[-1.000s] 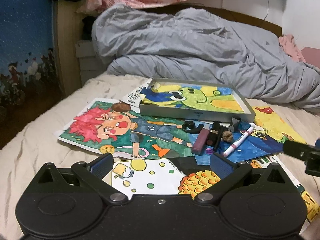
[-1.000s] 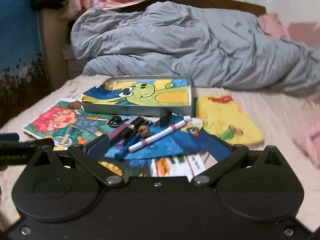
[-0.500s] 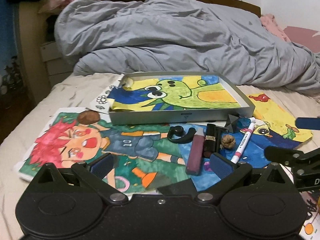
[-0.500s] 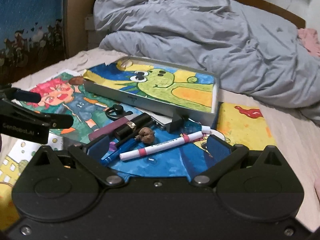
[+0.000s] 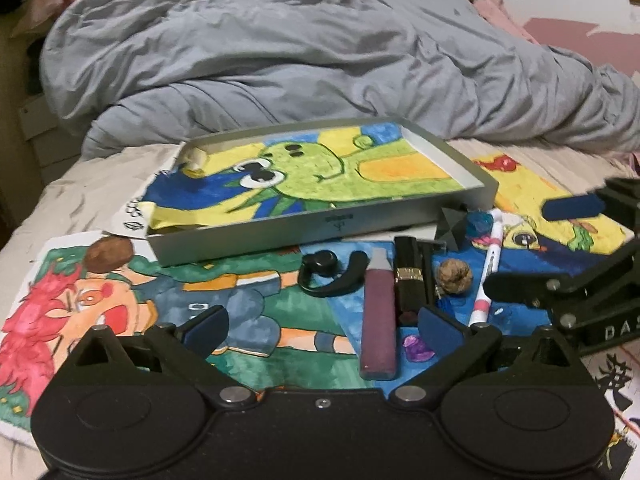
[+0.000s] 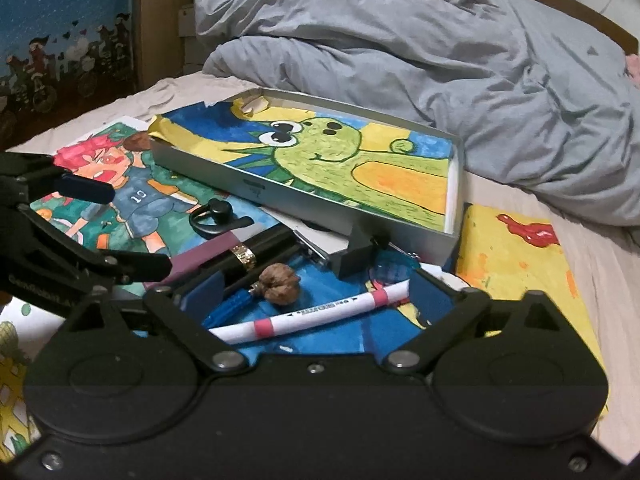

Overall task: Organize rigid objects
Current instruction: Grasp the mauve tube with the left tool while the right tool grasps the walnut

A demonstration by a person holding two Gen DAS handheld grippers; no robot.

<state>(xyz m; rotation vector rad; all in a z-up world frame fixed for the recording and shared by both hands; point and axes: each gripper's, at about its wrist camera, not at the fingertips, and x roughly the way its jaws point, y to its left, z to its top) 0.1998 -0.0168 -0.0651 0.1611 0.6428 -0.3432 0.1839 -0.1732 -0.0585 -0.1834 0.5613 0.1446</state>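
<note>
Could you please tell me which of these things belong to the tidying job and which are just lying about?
Job: grey tray, white marker, walnut, purple tube, black lipstick, black earpiece.

Lying about: grey duvet, paintings.

A rumpled grey duvet [image 5: 320, 60] is lying way beyond the jaws, kids' paintings [image 5: 224, 304] are spreading out right under them, and a blue curtain [image 6: 60, 20] is hanging far off left.

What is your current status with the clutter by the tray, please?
Both hand-held grippers open: left, right. White marker between the right fingers, ungripped. Walnut close beside it. Tray holds only a drawing.
</note>
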